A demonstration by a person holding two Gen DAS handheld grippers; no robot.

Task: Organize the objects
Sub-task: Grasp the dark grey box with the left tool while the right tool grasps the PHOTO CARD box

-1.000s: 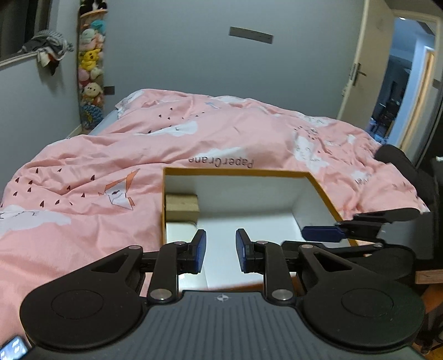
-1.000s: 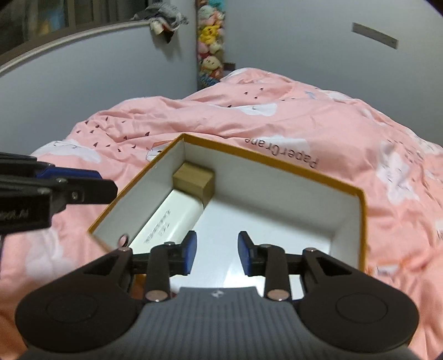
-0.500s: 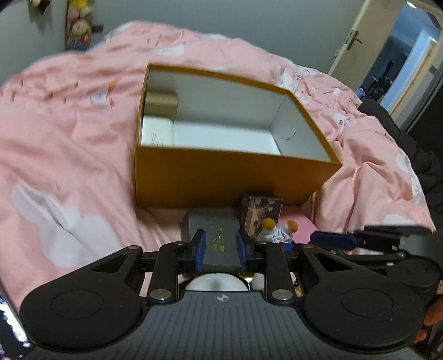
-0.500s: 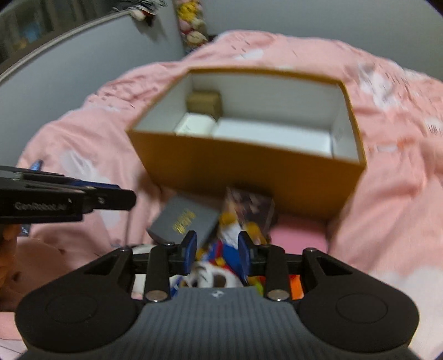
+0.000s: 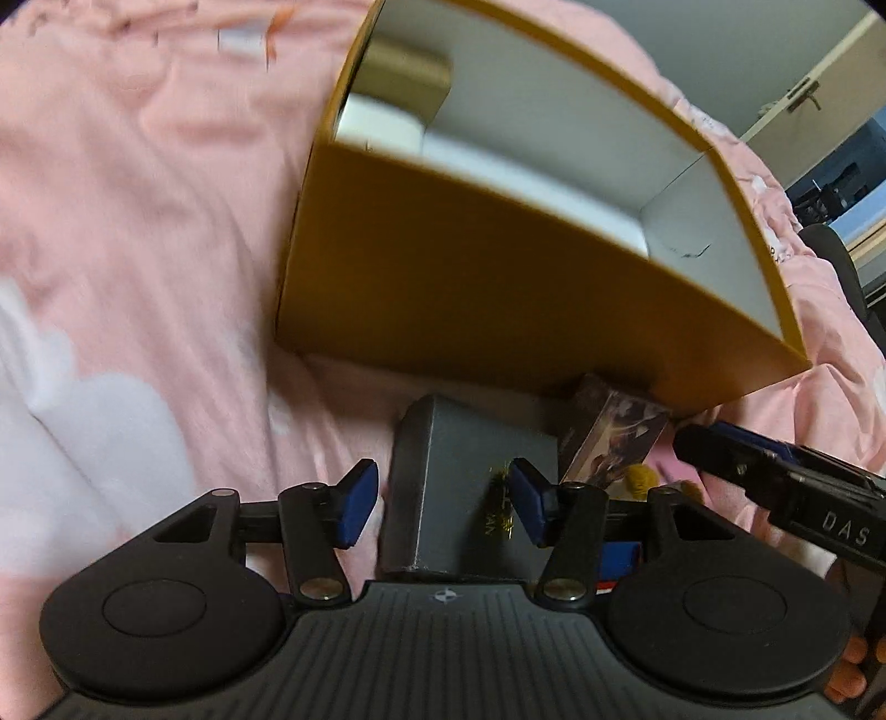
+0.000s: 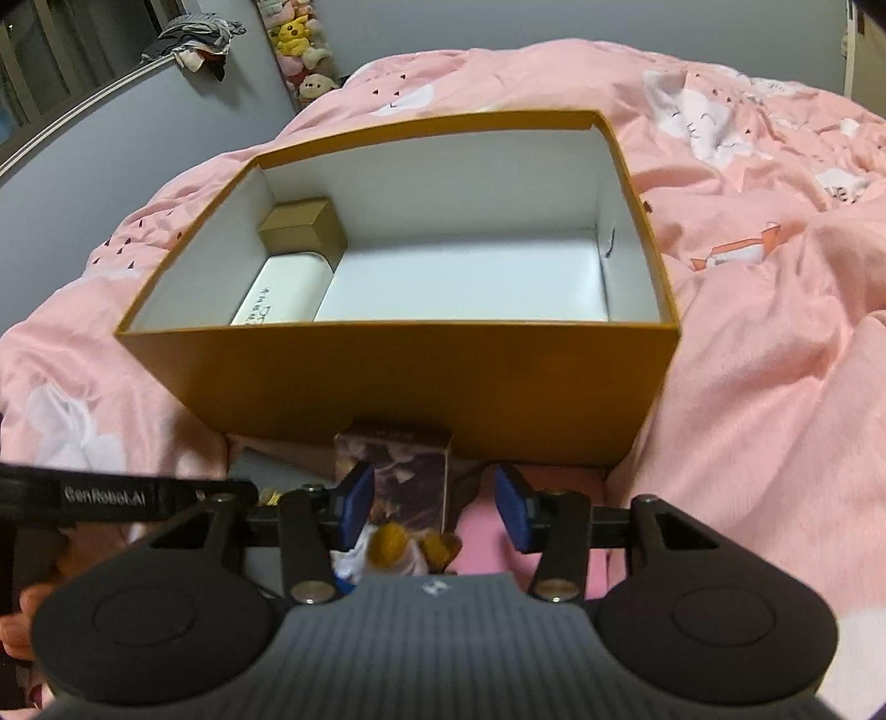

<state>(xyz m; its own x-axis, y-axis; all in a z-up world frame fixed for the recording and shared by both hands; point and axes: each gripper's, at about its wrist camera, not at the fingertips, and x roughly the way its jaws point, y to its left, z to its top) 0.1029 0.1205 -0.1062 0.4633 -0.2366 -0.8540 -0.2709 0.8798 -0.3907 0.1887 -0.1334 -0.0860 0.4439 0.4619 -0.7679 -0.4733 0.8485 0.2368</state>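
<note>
An open orange box [image 5: 498, 282] [image 6: 421, 376] sits on the pink bed. Inside lie a small gold box [image 6: 302, 230] and a white case [image 6: 279, 296]. In front of it lie a dark grey box [image 5: 465, 487], a picture-printed box [image 5: 609, 443] [image 6: 398, 476] and a small toy with yellow pompoms [image 6: 404, 545]. My left gripper [image 5: 440, 507] is open, its blue pads either side of the dark grey box. My right gripper [image 6: 434, 512] is open around the picture-printed box and the toy.
The pink duvet [image 6: 775, 277] covers the bed all around. Plush toys [image 6: 302, 50] hang at the far wall. A doorway [image 5: 830, 166] lies to the right. The other gripper shows at each view's edge.
Both grippers have dropped from above the orange box to the objects in front of it, and both have opened wide. The left one now straddles the dark grey box.
</note>
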